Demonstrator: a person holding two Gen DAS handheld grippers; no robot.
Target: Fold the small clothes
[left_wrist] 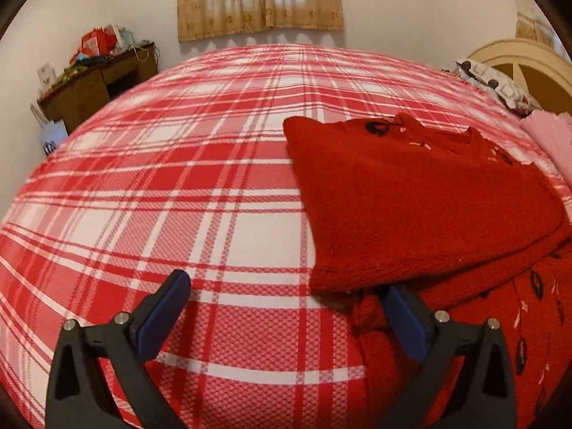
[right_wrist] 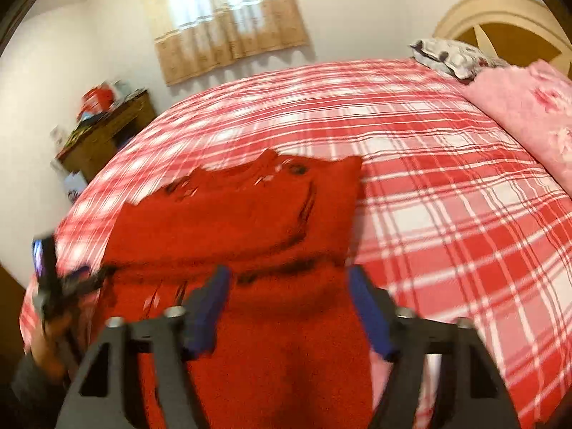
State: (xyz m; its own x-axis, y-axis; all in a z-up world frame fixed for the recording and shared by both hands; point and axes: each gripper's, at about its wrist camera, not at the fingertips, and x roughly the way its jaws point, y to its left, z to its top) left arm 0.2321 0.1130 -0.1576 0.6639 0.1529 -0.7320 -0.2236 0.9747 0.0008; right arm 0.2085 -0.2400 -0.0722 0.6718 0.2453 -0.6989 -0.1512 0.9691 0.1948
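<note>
Lying on the bed (left_wrist: 200,186), toward its right side in the left wrist view: a red fuzzy garment (left_wrist: 422,207), one flap already doubled over a lower layer that carries a dark leaf print. Thick pile, so probably springy and slow to stay flat.

Biggest risk: the doubled flap sliding or springing back open, most likely from a one-sided tug on the lower layer or from a lift made before both sides are held. Next: a crooked fold, edges not matching, caused by the two grips closing at uneven places along the hem. Smaller: pinching the plaid bedspread together with the cloth, since red sits on red and the near edge is hard to pick out; the blur in the right wrist view makes that edge harder still to judge.

Left hand-held gripper (left_wrist: 286,298): low over the bed, fingers wide apart, holding nothing; right finger (left_wrist: 405,321) at the corner of the folded flap, contact uncertain, left finger over bare bedspread.

Right hand-held gripper (right_wrist: 287,286): above the near part of the garment (right_wrist: 257,221), fingers apart and straddling a ridge of cloth, not pressed onto it.

Pink blanket (right_wrist: 529,114) well apart, by the headboard.
</note>
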